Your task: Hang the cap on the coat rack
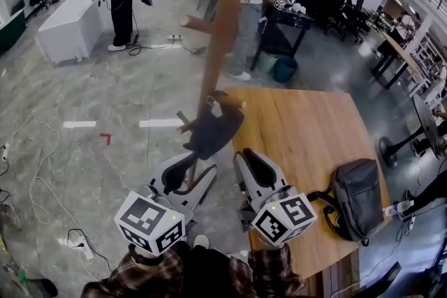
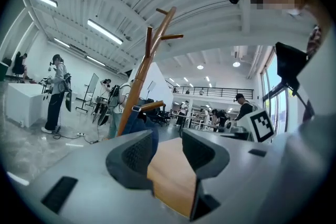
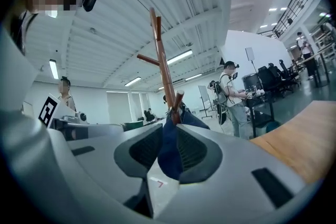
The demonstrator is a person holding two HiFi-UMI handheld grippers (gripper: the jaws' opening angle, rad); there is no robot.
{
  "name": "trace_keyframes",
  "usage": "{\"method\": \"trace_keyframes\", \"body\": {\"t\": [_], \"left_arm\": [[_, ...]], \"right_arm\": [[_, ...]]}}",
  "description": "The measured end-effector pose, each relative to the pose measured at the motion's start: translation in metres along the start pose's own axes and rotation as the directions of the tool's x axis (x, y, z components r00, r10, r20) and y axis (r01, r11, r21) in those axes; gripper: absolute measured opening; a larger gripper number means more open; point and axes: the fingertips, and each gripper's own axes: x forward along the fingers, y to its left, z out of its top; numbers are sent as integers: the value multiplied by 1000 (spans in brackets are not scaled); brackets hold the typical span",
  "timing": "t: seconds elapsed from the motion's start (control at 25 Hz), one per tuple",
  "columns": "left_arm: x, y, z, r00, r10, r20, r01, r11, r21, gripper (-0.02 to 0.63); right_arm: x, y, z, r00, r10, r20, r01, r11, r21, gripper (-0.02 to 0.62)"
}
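Coat rack (image 1: 222, 24): wooden pole with angled pegs. Its top is cut off by the head view's upper edge, and its foot is hidden behind the left gripper.
Cap (image 1: 213, 132): dark blue, draped over a low peg (image 1: 229, 102) of the coat rack. Its brim cannot be told from its crown.
Right gripper (image 1: 248, 157): just beside the coat rack, on the table side. The right gripper view shows its jaws closed on a fold of the cap (image 3: 169, 162), which fills the gap between them.
Left gripper (image 1: 187, 169): in front of the coat rack's lower pole. Its jaws stand apart with nothing between them, and only the table top (image 2: 170, 170) shows through the gap.
Table (image 1: 307, 129): wooden, beside the coat rack. Its near corner is covered by the right gripper.
Backpack (image 1: 357, 195): black, on the table edge far from the coat rack.
People: several stand beyond the coat rack, too small for detail.
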Motion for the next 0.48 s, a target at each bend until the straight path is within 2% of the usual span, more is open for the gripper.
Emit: {"method": "trace_keyframes", "body": {"t": [0.2, 0.32, 0.4, 0.48], "left_arm": [[-2, -23, 28, 997, -55, 49, 53, 998, 34, 175], [-2, -35, 36, 997, -54, 52, 49, 995, 89, 162], [0, -41, 38, 997, -43, 59, 36, 991, 128, 83], [3, -45, 38, 997, -54, 64, 46, 991, 123, 24]], "right_arm": [[-16, 20, 32, 996, 37, 82, -35, 999, -33, 84], [-27, 29, 44, 992, 54, 112, -49, 998, -50, 40], [-33, 33, 48, 991, 64, 119, -57, 996, -63, 25], [-35, 35, 50, 990, 72, 119, -64, 995, -75, 15]]}}
